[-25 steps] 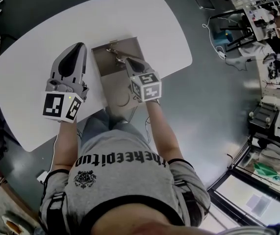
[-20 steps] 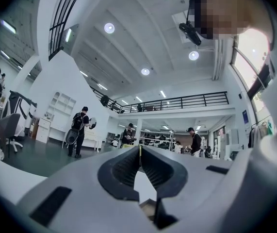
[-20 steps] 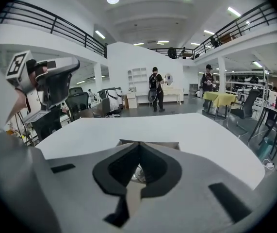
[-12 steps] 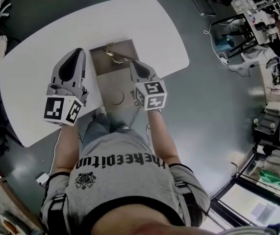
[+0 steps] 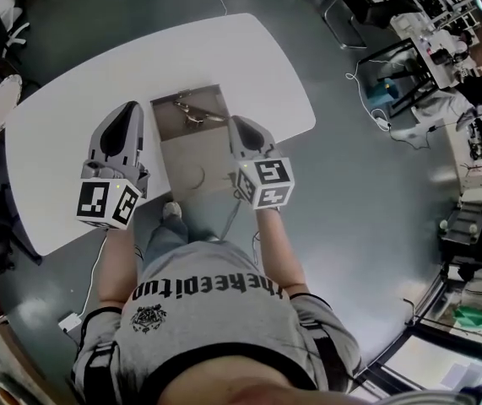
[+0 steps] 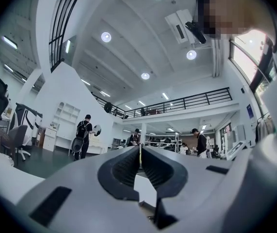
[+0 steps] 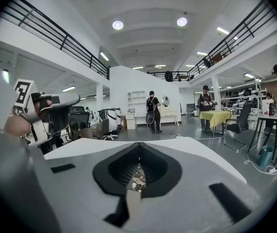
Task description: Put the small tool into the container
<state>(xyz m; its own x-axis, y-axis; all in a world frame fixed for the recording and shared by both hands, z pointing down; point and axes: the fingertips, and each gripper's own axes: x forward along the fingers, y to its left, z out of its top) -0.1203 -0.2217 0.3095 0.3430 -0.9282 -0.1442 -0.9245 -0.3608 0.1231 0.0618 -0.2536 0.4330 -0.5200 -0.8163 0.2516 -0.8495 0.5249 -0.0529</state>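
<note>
A small metal tool (image 5: 194, 112) stretches over the far part of the open brown drawer (image 5: 203, 163) at the white table's near edge. Its right end meets the tip of my right gripper (image 5: 235, 123), which hangs above the drawer's right side. In the right gripper view those jaws are closed, with a glint of the metal tool (image 7: 137, 177) in the hollow between them. My left gripper (image 5: 127, 112) hovers over the table (image 5: 72, 133) left of the drawer. Its jaws (image 6: 139, 154) are closed together with nothing between them.
A curved wire-like piece (image 5: 197, 175) lies in the drawer's near part. The person's legs and a shoe (image 5: 171, 212) are below the drawer. Desks, chairs and cables (image 5: 409, 66) stand to the far right, and people walk in the hall beyond the table.
My right gripper has lifted and shifted right from the drawer's middle to its right side, the tool's end staying at its tip. The left gripper has lifted and drawn back a little.
</note>
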